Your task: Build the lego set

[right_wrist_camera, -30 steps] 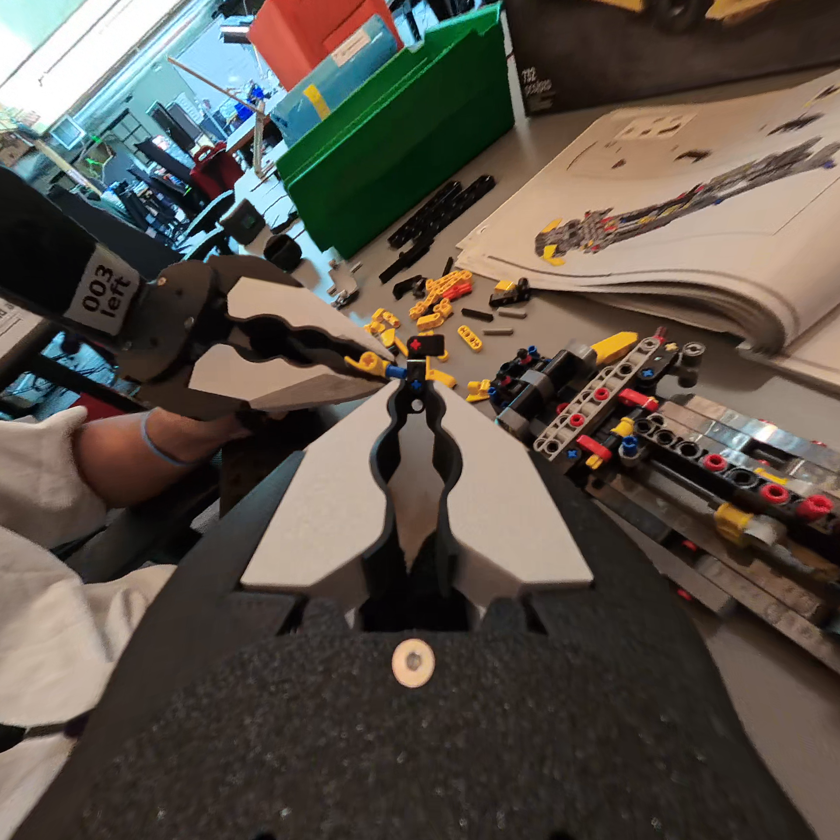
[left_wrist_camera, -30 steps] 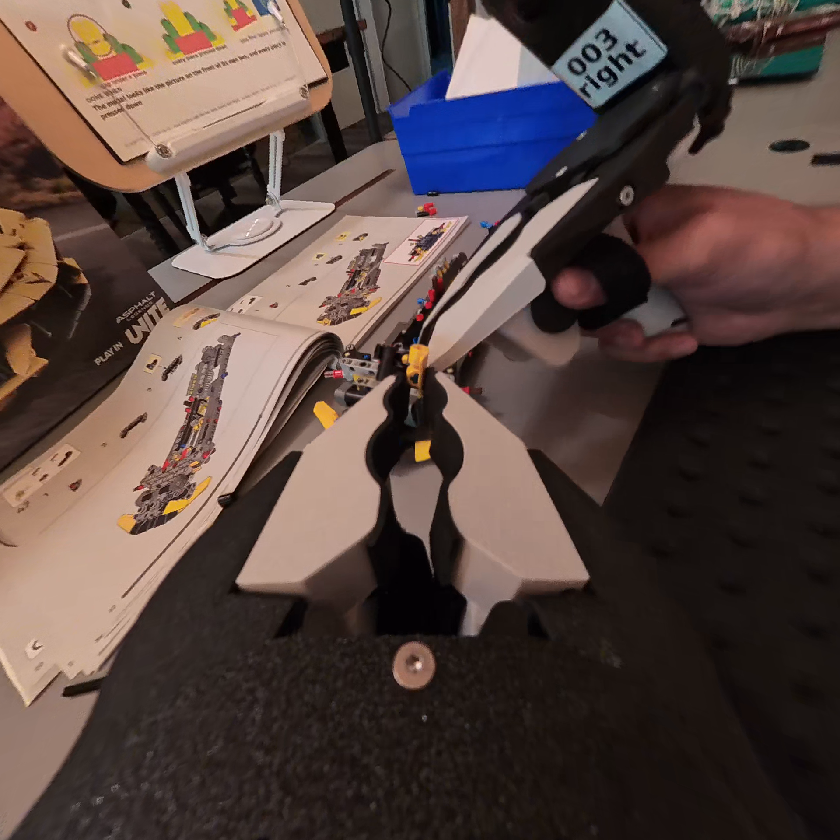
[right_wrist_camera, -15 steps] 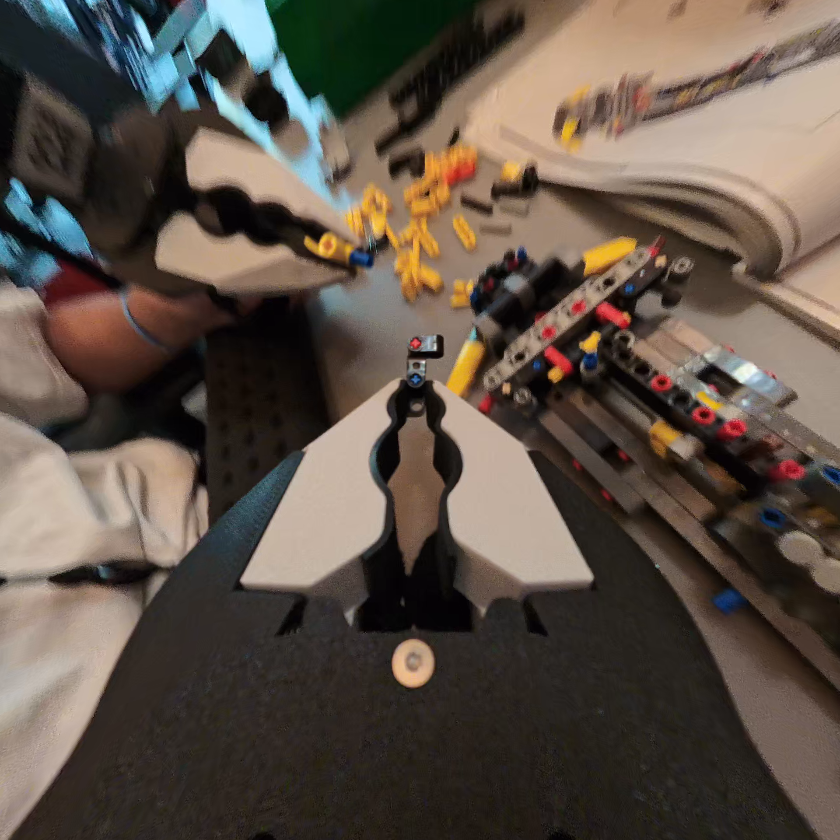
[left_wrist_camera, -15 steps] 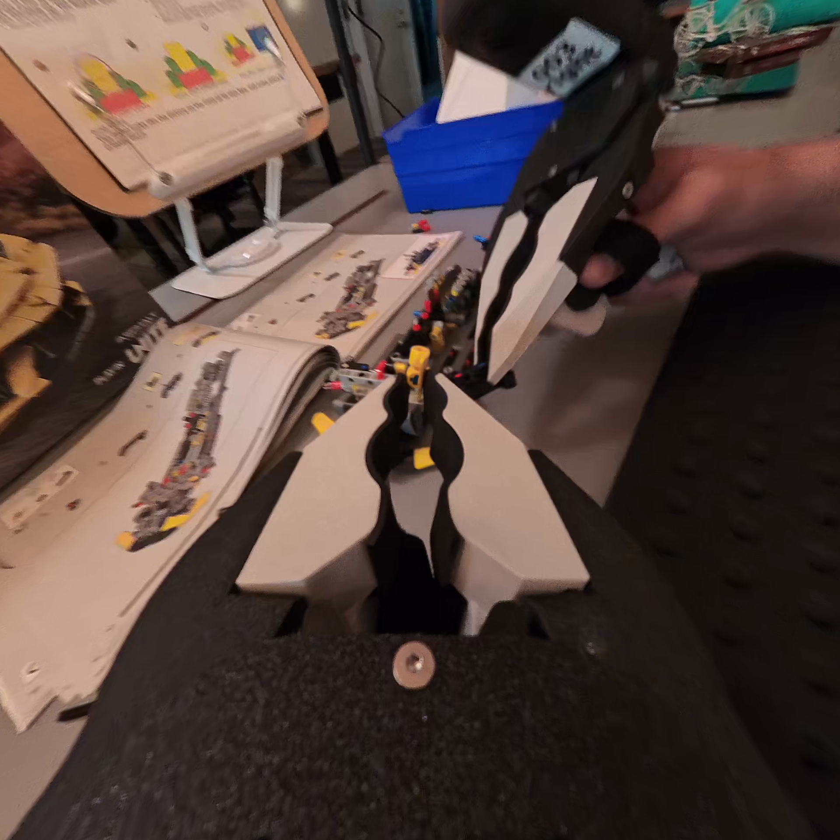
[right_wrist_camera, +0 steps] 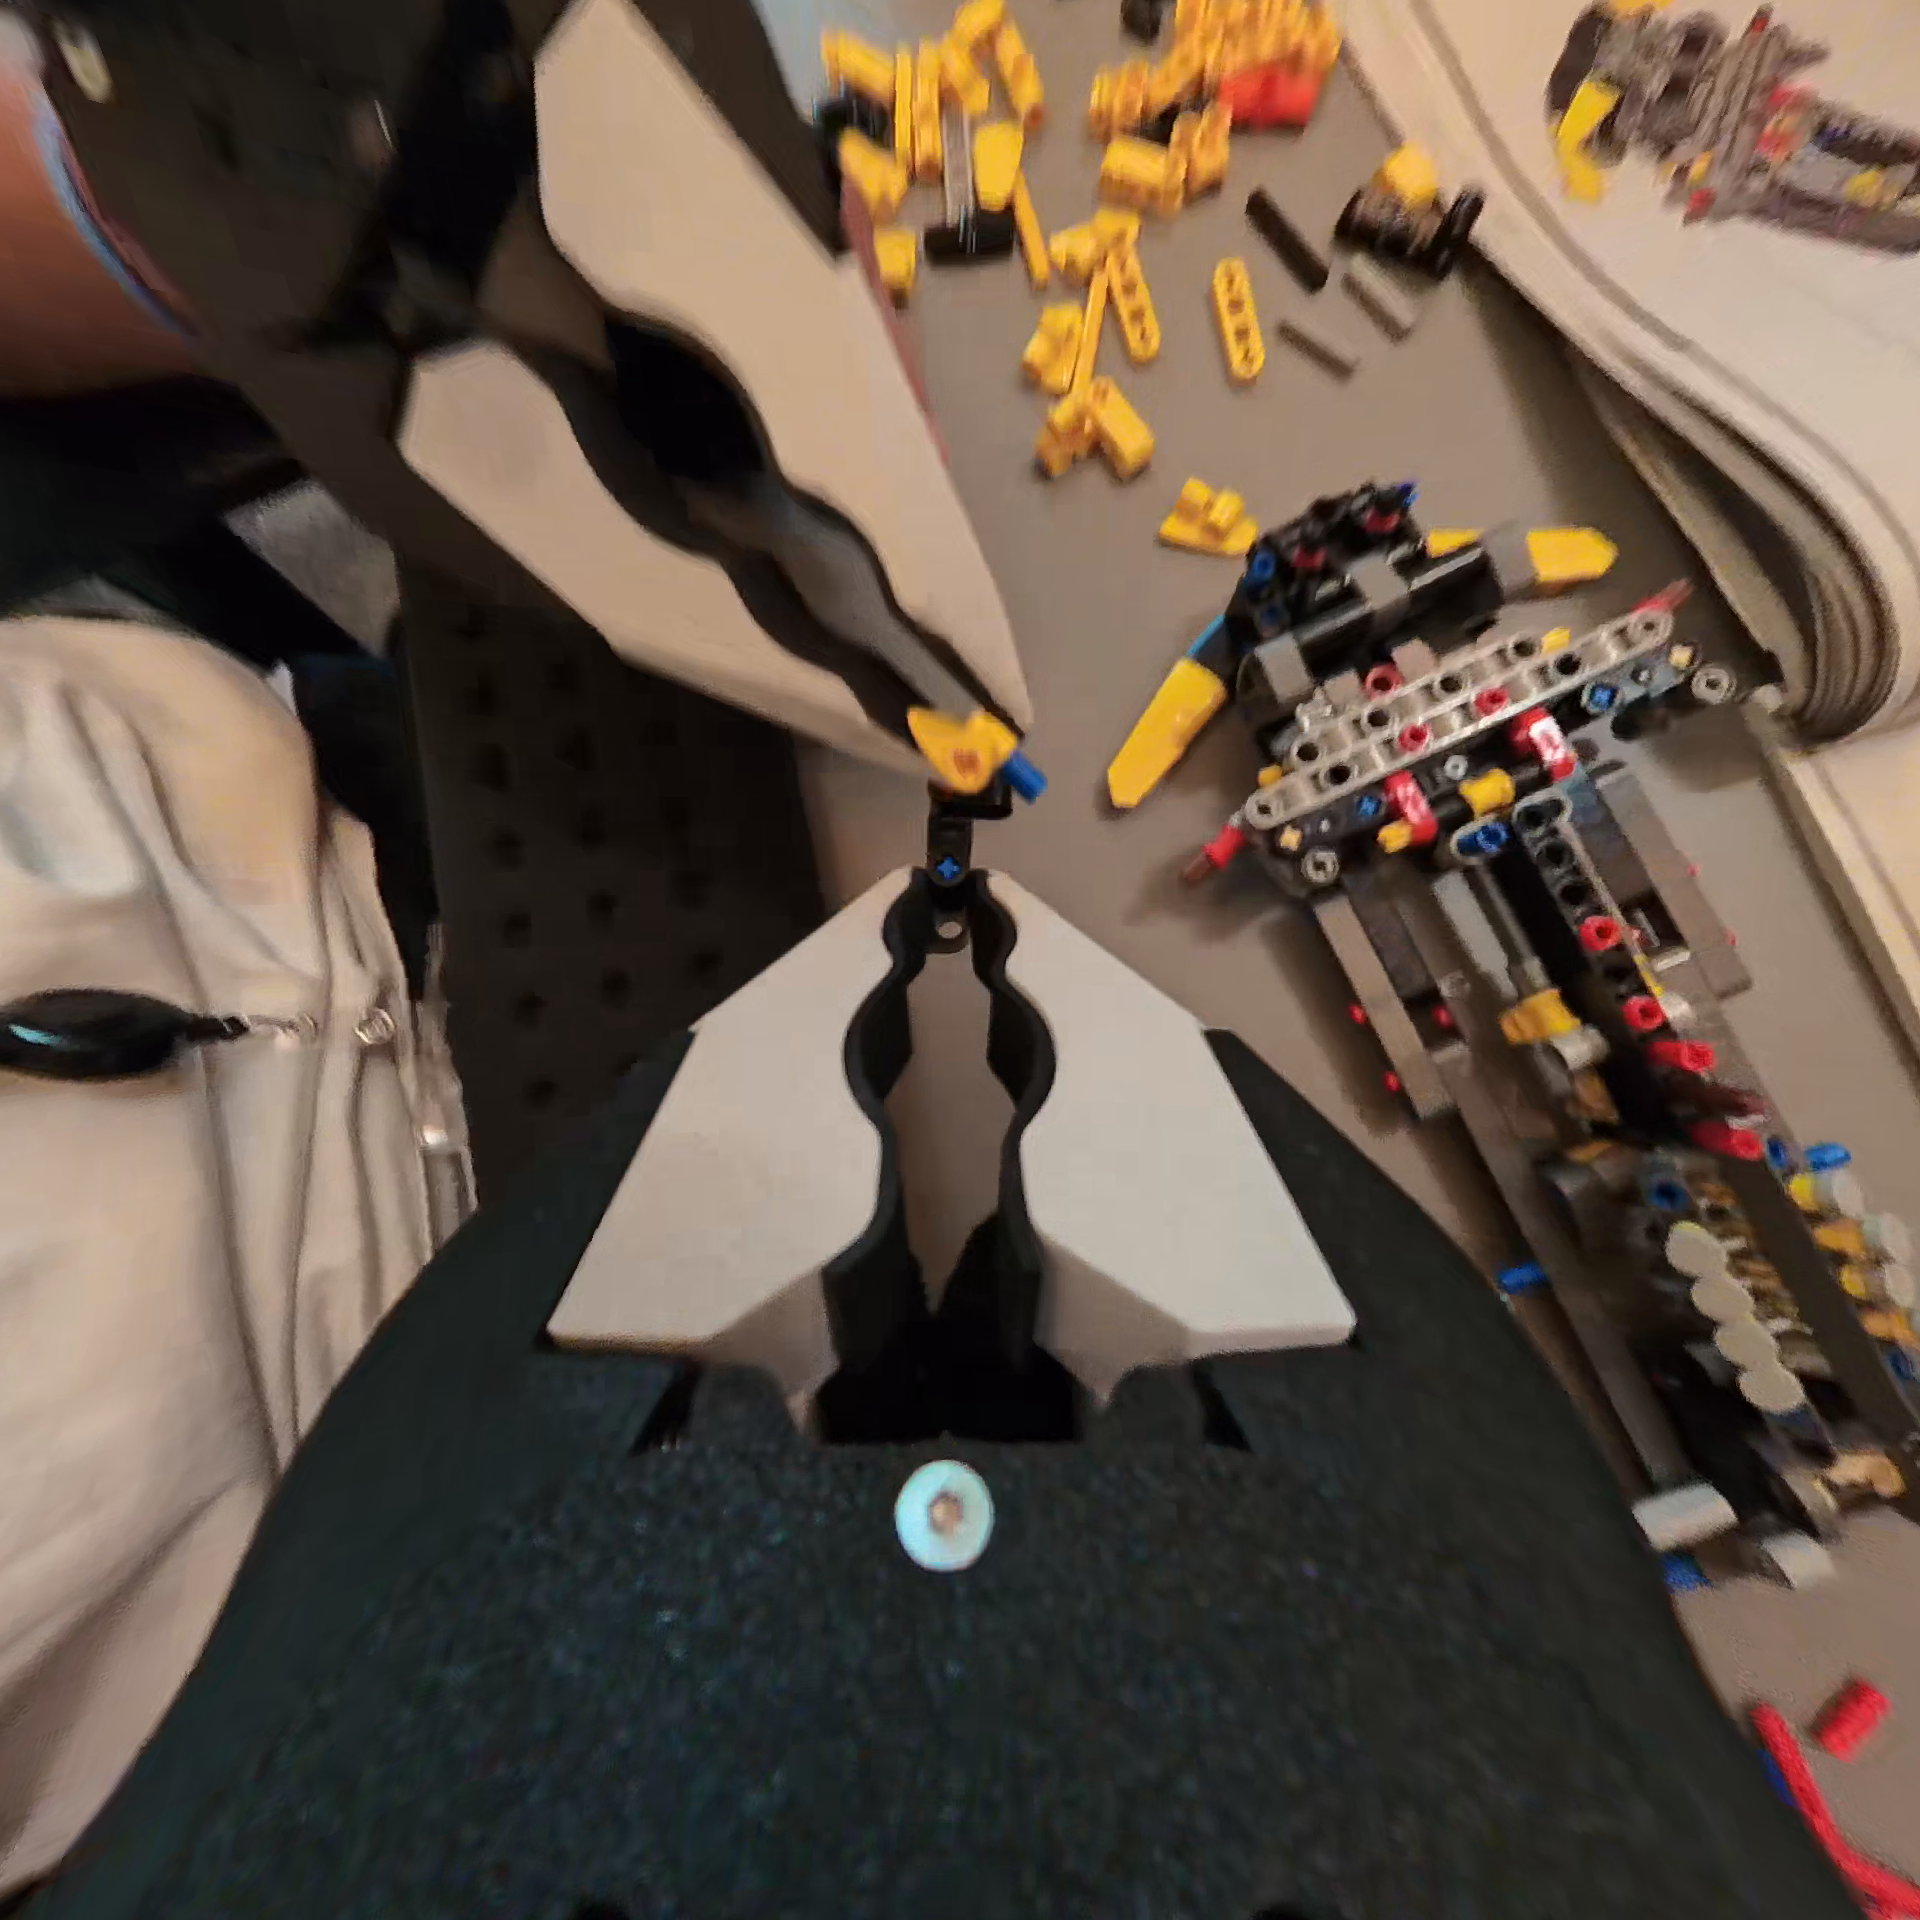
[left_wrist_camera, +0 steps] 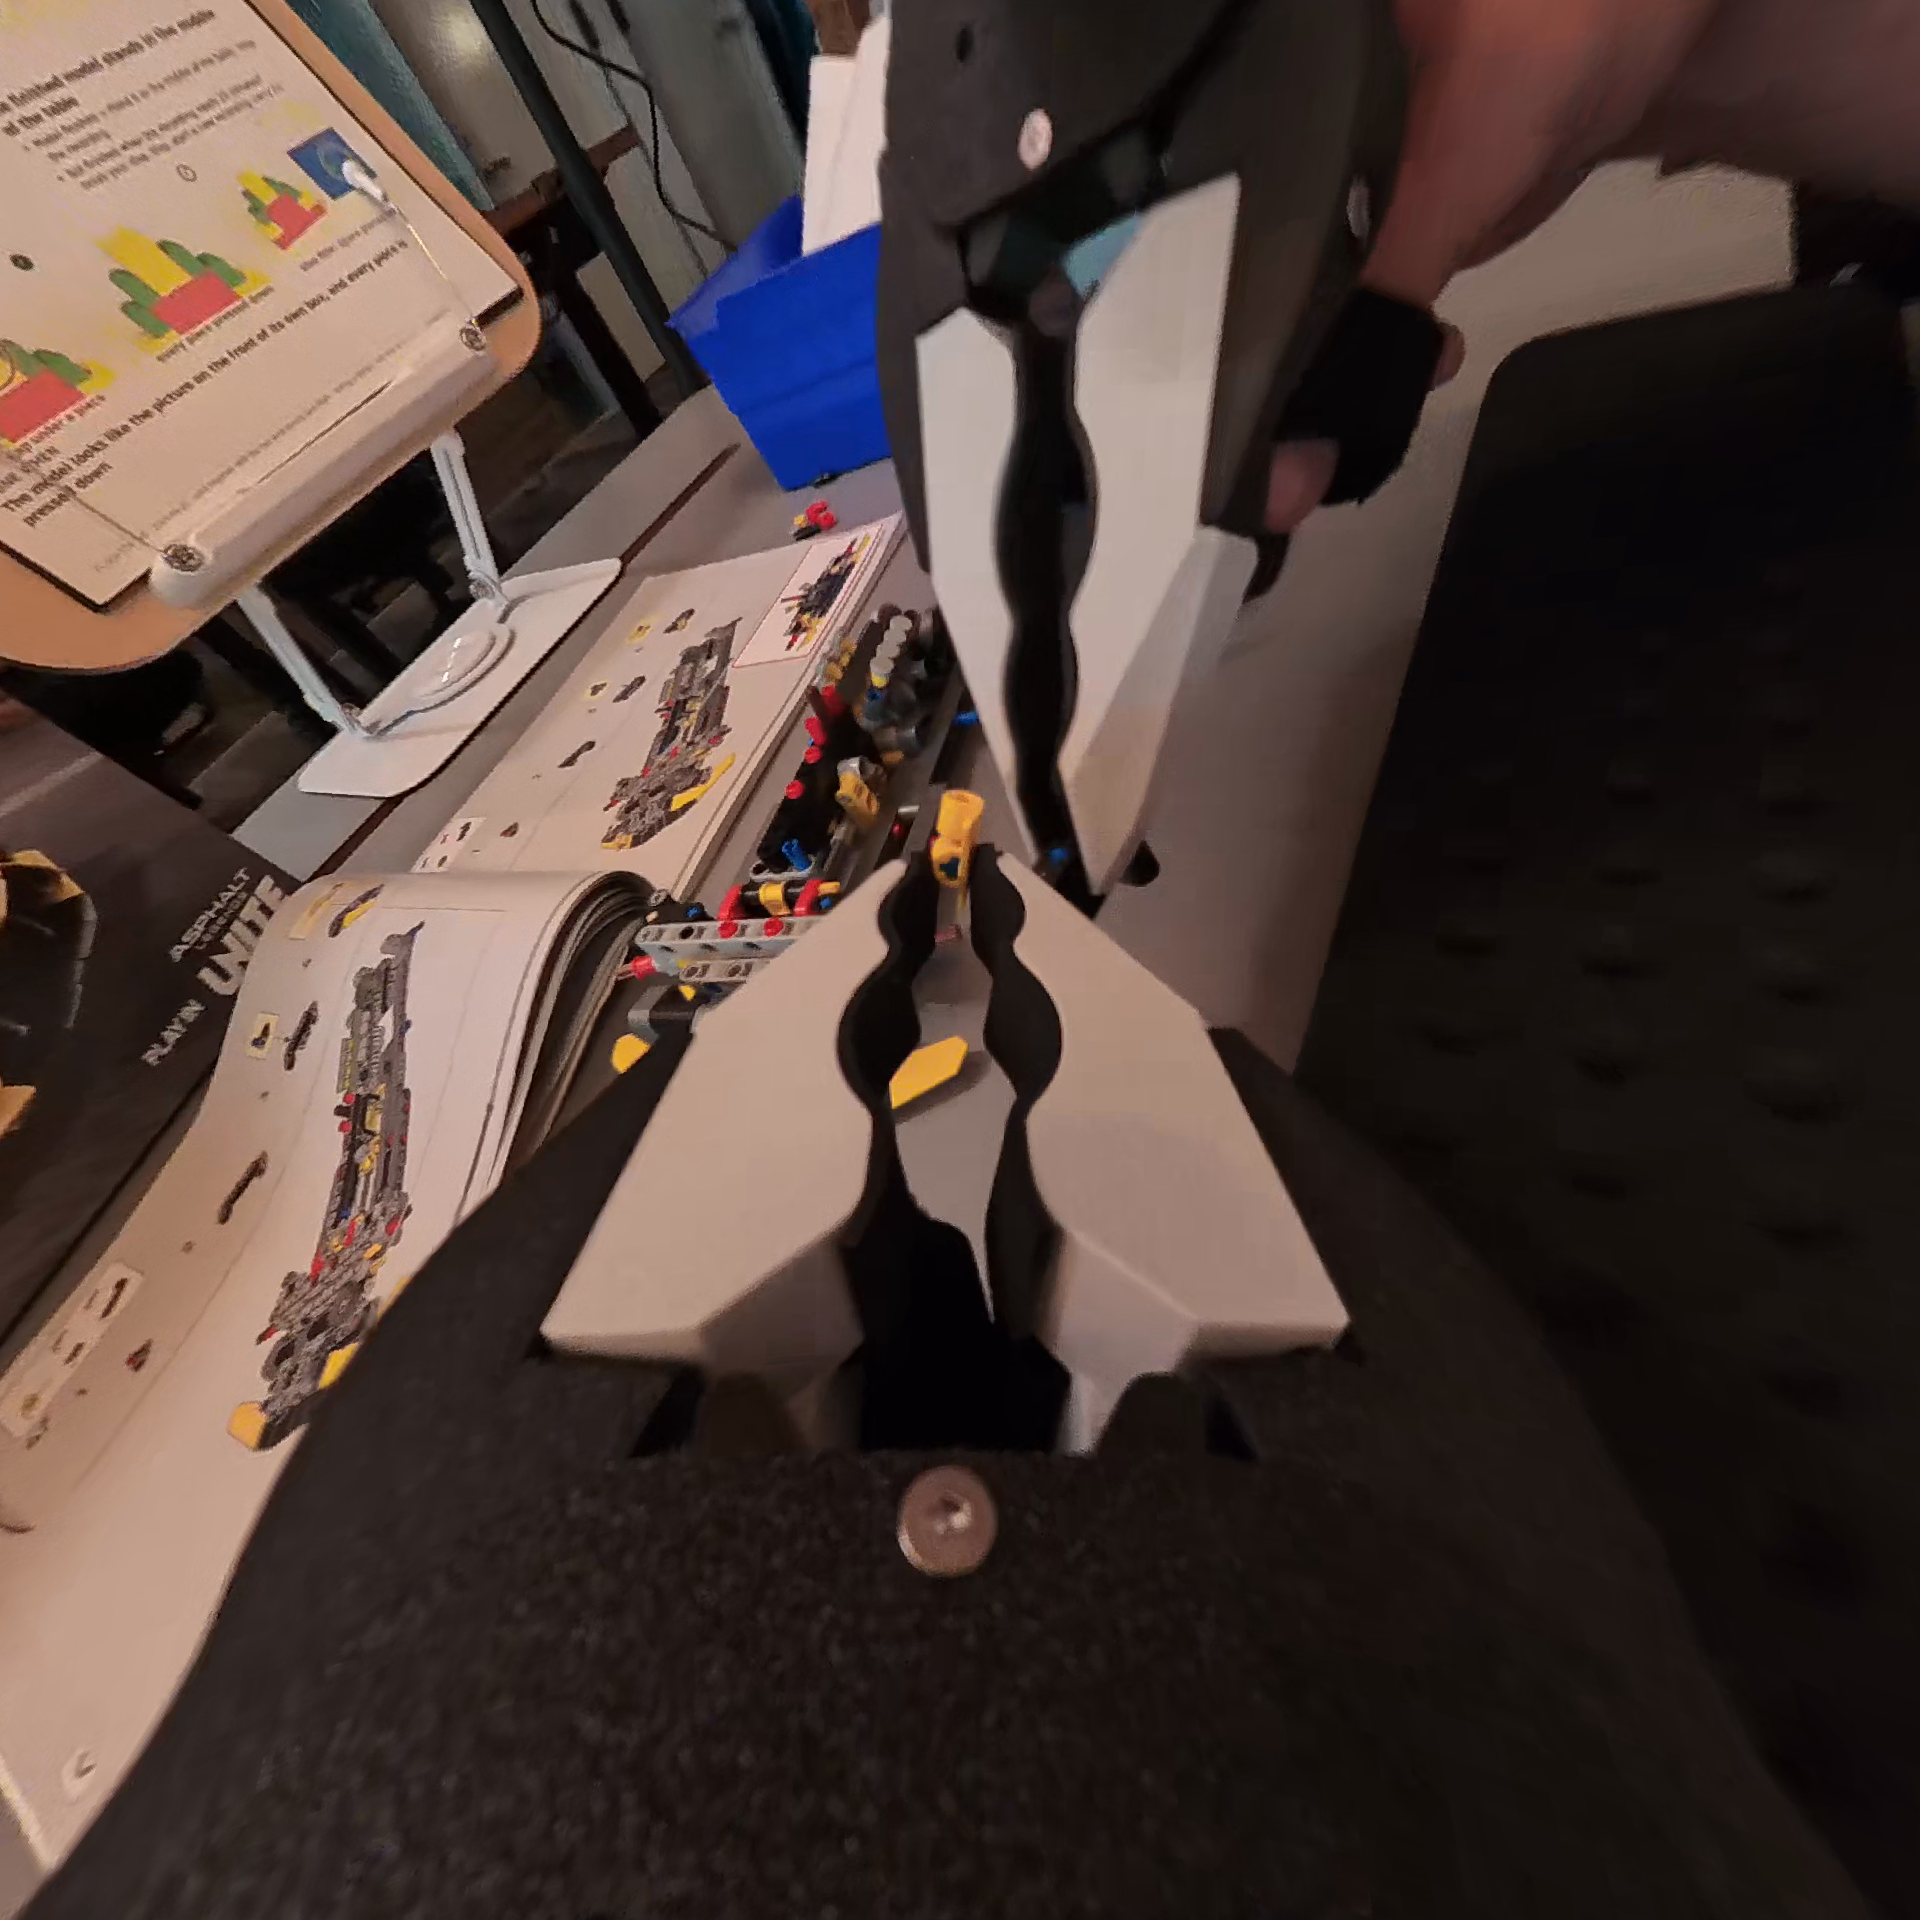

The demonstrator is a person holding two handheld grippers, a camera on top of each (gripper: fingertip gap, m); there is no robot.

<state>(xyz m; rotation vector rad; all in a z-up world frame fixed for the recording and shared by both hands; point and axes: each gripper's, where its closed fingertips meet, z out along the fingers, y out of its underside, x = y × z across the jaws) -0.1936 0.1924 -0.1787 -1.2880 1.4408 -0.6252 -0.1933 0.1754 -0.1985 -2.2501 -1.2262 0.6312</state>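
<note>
My left gripper (left_wrist_camera: 951, 868) is shut on a small yellow connector (left_wrist_camera: 954, 831) with a blue pin; it also shows in the right wrist view (right_wrist_camera: 961, 746). My right gripper (right_wrist_camera: 948, 894) is shut on a small black connector piece (right_wrist_camera: 951, 852) with a blue pin. The black piece's top touches the yellow connector. In the left wrist view the right gripper (left_wrist_camera: 1070, 862) points steeply down beside my left fingertips. The partly built model (right_wrist_camera: 1507, 852), a long black and grey frame with red, blue and yellow pins, lies on the table to the right.
Loose yellow pieces (right_wrist_camera: 1091, 239) lie scattered behind the model. An open instruction booklet (left_wrist_camera: 343, 1091) lies left of the model (left_wrist_camera: 831, 790). A blue bin (left_wrist_camera: 800, 353) and an instruction stand (left_wrist_camera: 208, 312) are at the back. A black perforated mat (left_wrist_camera: 1662, 935) lies to the right. The tips of both grippers are at nearly the same place.
The right gripper has swung to point steeply down and closed in on the left gripper. The two held pieces, apart half a second ago, now touch.
</note>
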